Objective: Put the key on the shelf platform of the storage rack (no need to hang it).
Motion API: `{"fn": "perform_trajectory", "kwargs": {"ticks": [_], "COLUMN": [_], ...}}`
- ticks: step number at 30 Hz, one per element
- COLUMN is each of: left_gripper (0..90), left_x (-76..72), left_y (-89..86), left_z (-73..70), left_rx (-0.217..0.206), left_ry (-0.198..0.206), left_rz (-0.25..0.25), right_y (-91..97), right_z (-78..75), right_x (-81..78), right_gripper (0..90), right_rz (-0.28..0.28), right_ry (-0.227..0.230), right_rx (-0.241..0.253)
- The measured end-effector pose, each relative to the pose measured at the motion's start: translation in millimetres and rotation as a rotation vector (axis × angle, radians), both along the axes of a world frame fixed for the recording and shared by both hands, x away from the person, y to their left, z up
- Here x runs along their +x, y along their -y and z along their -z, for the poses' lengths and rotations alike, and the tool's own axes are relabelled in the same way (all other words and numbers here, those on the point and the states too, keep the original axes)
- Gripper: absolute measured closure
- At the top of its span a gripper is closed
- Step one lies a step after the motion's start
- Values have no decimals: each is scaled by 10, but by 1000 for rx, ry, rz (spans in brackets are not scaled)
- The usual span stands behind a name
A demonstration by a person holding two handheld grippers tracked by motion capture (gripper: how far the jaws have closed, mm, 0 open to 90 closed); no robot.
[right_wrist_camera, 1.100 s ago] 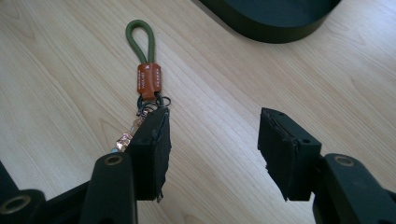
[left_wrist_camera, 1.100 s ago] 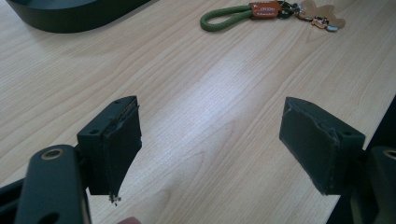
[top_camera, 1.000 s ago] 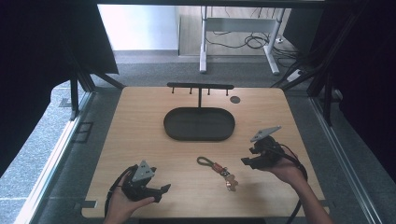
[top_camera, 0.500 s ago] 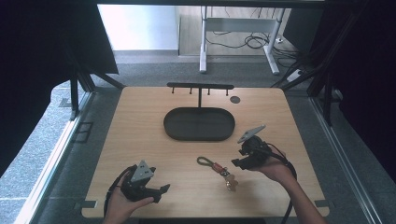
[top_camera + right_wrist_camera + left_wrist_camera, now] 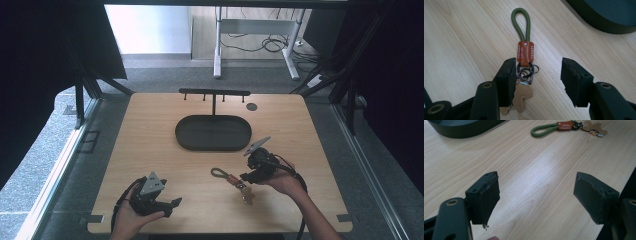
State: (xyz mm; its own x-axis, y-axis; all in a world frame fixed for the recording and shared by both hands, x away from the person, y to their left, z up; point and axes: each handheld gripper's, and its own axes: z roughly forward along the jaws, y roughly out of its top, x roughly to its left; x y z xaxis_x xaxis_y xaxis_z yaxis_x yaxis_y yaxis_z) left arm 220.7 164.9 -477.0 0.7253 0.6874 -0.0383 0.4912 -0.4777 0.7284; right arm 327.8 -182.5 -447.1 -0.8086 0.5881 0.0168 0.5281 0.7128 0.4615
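One keychain [image 5: 524, 62] sat between the gaping right hand-held gripper [image 5: 537, 75] jaws, just closing a bit; left hand-held gripper [image 5: 536, 195] gaped empty; leather charm partly hidden.

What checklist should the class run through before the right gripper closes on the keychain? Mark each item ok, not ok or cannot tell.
1. Right gripper jaws apart: ok.
2. Keychain between those jaws: ok, close beside one jaw.
3. Pads pressing the keychain: not ok, not yet gripping.
4. Keychain flat on the table: ok.
5. Left gripper clear of the keychain: ok, open, nothing between its jaws.
6. Dark tray unobstructed: ok.
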Motion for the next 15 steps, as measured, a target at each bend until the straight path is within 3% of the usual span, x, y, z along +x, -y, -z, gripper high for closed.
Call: {"fn": "perform_trajectory", "kwargs": {"ticks": [15], "left_gripper": [216], "left_x": [-3], "left_y": [-13], "left_z": [-7], "left_rx": [-4], "left_ry": [3], "left_rz": [-2], "right_y": [-207], "right_z": [127], "right_x": [26], "right_gripper": [467], "right_rz": [-27], "right_ry": [-31], "right_rx": [-41]}}
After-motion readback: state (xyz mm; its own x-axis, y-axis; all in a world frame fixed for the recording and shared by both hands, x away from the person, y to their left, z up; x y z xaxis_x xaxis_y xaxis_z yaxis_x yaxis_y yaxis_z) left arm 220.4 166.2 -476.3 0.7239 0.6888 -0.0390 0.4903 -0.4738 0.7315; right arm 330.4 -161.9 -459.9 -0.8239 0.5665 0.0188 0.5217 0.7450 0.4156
